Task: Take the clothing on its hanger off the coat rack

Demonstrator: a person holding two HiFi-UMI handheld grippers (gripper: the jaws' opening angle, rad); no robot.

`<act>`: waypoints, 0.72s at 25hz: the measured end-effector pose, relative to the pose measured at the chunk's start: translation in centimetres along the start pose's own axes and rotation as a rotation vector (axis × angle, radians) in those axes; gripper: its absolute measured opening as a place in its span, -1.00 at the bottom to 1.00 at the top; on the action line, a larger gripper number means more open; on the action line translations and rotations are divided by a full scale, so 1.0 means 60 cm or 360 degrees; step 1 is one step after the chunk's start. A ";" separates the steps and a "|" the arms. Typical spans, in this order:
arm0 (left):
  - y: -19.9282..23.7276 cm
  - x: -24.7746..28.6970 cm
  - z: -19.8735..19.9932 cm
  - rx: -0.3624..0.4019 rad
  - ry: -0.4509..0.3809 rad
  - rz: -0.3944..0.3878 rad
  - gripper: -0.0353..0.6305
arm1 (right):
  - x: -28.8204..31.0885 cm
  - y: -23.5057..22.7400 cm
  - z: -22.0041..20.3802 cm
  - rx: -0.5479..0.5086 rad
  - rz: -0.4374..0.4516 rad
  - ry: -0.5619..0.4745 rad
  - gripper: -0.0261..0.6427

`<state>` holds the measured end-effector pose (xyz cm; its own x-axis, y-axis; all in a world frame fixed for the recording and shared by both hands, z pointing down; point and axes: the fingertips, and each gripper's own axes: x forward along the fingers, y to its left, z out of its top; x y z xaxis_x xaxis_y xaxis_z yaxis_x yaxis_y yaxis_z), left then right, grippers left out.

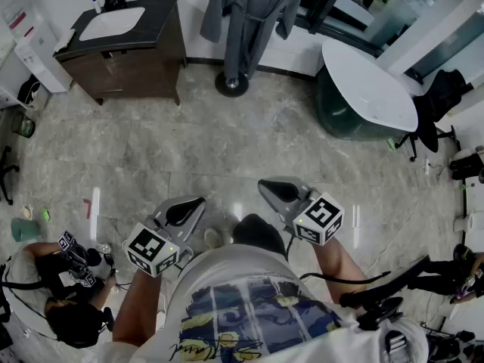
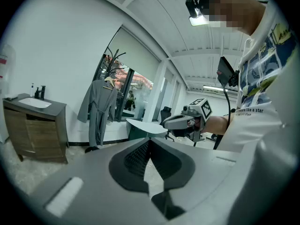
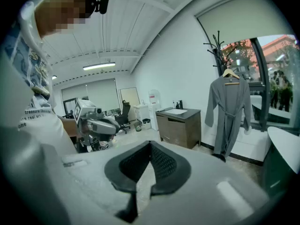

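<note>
Held low before the person's body, the left gripper [image 1: 193, 205] and the right gripper [image 1: 271, 189] both have their jaws pressed together with nothing between them, probably because the approach is not yet begun. Across the floor [image 1: 227, 142], well apart from them, the grey robe [image 1: 249, 13] hangs on its hanger [image 3: 230, 73] from the coat rack [image 1: 231, 84]. How the hook sits on the branch is too small to read, and the head view cuts off the rack's top.

The person's white shirt [image 2: 260, 121] carries a small printed line ending in "like a star", seen in the left gripper view. In the right gripper view another line begins "treasure". The cursive script at its hem cannot be read.
</note>
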<state>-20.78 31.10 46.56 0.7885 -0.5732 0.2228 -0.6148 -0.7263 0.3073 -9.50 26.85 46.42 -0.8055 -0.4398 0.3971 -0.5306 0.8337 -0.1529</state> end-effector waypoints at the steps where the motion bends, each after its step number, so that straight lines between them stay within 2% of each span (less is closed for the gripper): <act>1: 0.006 0.005 0.002 0.0019 0.0010 0.0007 -0.89 | 0.004 -0.003 0.004 -0.0004 0.0003 -0.0004 -0.92; 9: 0.044 0.084 0.038 0.0145 0.0062 0.0013 -0.89 | 0.017 -0.079 0.028 0.0005 0.0016 -0.0026 -0.92; 14: 0.093 0.170 0.075 0.0175 0.0063 0.0032 -0.88 | 0.039 -0.176 0.051 -0.0006 0.0046 -0.0084 -0.92; 18: 0.143 0.258 0.140 0.0190 0.0060 0.0035 -0.88 | 0.051 -0.279 0.100 -0.0020 0.0060 -0.0133 -0.92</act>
<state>-13.99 12.81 44.87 0.7734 -0.5765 0.2636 -0.6275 -0.7551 0.1899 -4.64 9.55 44.76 -0.8445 -0.4339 0.3140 -0.4965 0.8541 -0.1550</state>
